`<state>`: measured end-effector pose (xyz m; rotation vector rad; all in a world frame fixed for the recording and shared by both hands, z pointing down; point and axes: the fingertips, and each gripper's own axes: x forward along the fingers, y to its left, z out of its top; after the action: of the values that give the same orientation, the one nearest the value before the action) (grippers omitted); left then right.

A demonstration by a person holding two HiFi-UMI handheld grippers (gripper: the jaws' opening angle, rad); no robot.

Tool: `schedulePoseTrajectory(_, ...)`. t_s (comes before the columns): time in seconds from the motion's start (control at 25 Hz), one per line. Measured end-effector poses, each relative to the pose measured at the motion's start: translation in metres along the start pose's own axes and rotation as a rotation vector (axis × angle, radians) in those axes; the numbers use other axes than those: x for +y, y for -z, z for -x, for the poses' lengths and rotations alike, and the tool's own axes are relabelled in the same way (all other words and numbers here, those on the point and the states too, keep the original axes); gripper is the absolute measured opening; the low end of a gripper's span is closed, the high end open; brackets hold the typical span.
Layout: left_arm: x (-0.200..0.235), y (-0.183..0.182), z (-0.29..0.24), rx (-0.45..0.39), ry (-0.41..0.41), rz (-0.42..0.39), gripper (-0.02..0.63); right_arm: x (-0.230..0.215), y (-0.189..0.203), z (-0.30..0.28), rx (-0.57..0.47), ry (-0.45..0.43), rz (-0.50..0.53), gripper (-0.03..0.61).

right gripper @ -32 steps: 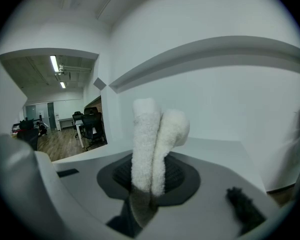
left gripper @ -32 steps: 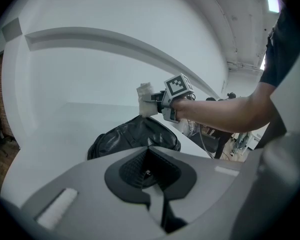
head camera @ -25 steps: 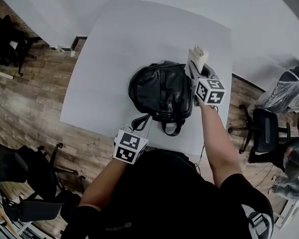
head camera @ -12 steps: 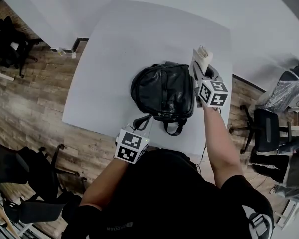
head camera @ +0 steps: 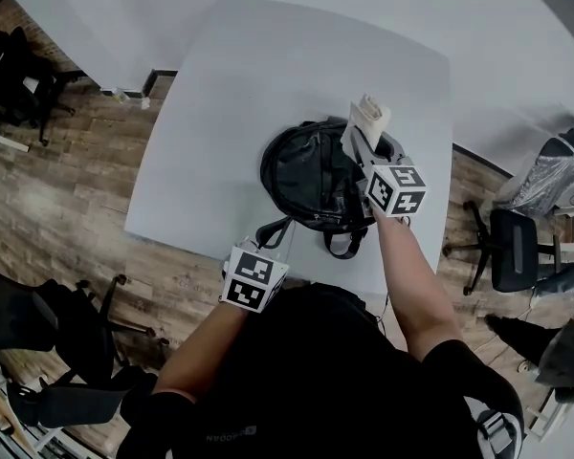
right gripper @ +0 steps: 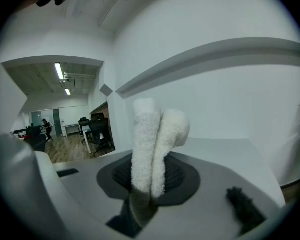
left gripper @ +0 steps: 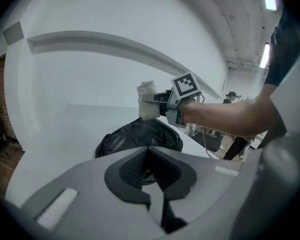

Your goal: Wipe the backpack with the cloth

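A black leather-look backpack is laid flat on the white rectangular table, close to the near edge and towards the near right corner, so that it is within reach of both tools. Its dark shoulder strap is trailed towards that near edge.

A folded white terry cloth is grasped by the right gripper. The jaws are clenched on the cloth's lower end, and the doubled upper part is left standing free beyond them as a soft wiping pad. The cloth is held over the backpack's far right part. Contact with the surface cannot be confirmed from above, though in the left gripper view the cloth seems to be just at the top of the bag.

The left gripper is kept at the near edge, just beside the strap, with its jaws closed together. A strap may be pinched there to stop the bag from sliding, but this is not clearly shown. The wiping is judged to be at an early stage.
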<state>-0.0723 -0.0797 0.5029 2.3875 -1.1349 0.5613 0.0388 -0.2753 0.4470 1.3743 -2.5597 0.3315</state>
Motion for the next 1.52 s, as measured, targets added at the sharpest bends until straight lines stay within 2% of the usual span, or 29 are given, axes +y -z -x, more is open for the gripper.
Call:
schedulePoseTrajectory(0.36,0.017,0.011,0.012,0.004,-0.028,0.031,0.008,0.064,0.052,-0.034,0.109,-0.115,-0.030,0.087)
schedulePoseTrajectory(0.68,0.035,0.021,0.027,0.004,-0.042,0.064,0.008,0.111,0.069,-0.057,0.148,-0.182,-0.025,0.087)
schedulePoseTrajectory(1.08,0.052,0.031,0.040,0.019,-0.059,0.083,0.007,0.142,0.085,-0.072,0.178,-0.214,-0.051,0.087)
schedulePoseTrajectory(1.52,0.064,0.032,0.036,0.032,-0.052,0.079,0.007,0.145,0.098,-0.081,0.197,-0.212,-0.061,0.087)
